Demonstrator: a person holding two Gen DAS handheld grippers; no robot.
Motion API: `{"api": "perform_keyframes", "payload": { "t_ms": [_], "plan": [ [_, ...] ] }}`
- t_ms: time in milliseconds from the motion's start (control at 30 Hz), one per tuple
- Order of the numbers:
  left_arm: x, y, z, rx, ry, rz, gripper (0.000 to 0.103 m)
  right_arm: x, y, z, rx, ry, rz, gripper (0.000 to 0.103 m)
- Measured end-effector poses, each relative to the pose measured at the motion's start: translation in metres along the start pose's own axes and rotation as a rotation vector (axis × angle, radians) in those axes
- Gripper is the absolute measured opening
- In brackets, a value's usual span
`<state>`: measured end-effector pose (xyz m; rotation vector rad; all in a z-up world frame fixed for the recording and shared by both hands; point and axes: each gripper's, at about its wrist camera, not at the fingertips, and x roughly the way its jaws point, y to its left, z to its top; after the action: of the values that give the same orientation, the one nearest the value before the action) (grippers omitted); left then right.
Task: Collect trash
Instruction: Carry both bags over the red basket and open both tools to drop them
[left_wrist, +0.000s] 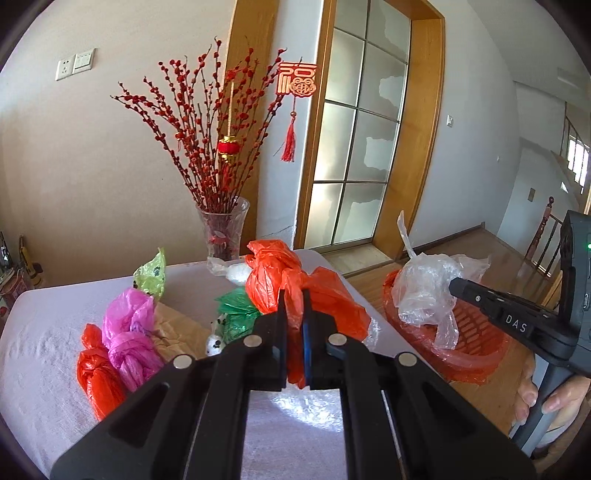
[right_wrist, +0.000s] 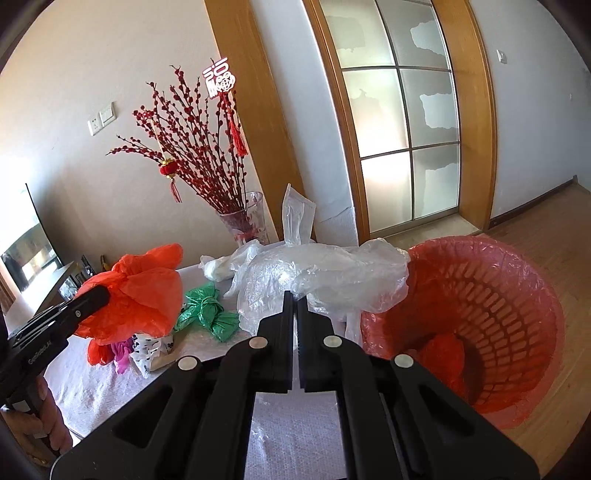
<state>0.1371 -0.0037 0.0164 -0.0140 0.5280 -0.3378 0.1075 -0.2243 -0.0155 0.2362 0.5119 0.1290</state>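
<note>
My left gripper (left_wrist: 294, 295) is shut on a large orange-red plastic bag (left_wrist: 325, 291) and holds it above the table; the bag also shows in the right wrist view (right_wrist: 144, 291). My right gripper (right_wrist: 294, 297) is shut on a clear plastic bag (right_wrist: 325, 277) and holds it beside the red trash basket (right_wrist: 517, 295). In the left wrist view the clear bag (left_wrist: 424, 288) hangs over the basket (left_wrist: 476, 332). A red bundle (right_wrist: 443, 354) lies inside the basket. On the table lie a green bag (left_wrist: 236, 314), a pink bag (left_wrist: 129, 332) and a small red bag (left_wrist: 98, 373).
The table (left_wrist: 44, 350) has a pale cloth. A glass vase (left_wrist: 223, 229) with red branches stands at its far edge, with a white bag (right_wrist: 221, 264) next to it. A yellow-green bag (left_wrist: 151, 275), cardboard (left_wrist: 177, 328) and a spotted bag (right_wrist: 147, 350) also lie there. The basket stands on the wooden floor.
</note>
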Motion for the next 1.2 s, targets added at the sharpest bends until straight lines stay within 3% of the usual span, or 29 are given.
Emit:
{"api": "perform_keyframes", "payload": {
  "t_ms": [800,1200],
  "plan": [
    [0.046,-0.127,0.005,0.091,0.01,-0.262,0.007,-0.056,-0.094,0.002,0.137,-0.119,-0.215,0.002],
    [0.08,-0.16,0.001,0.1,0.042,-0.339,0.007,-0.06,-0.129,0.005,0.196,-0.148,-0.28,0.002]
  ]
}}
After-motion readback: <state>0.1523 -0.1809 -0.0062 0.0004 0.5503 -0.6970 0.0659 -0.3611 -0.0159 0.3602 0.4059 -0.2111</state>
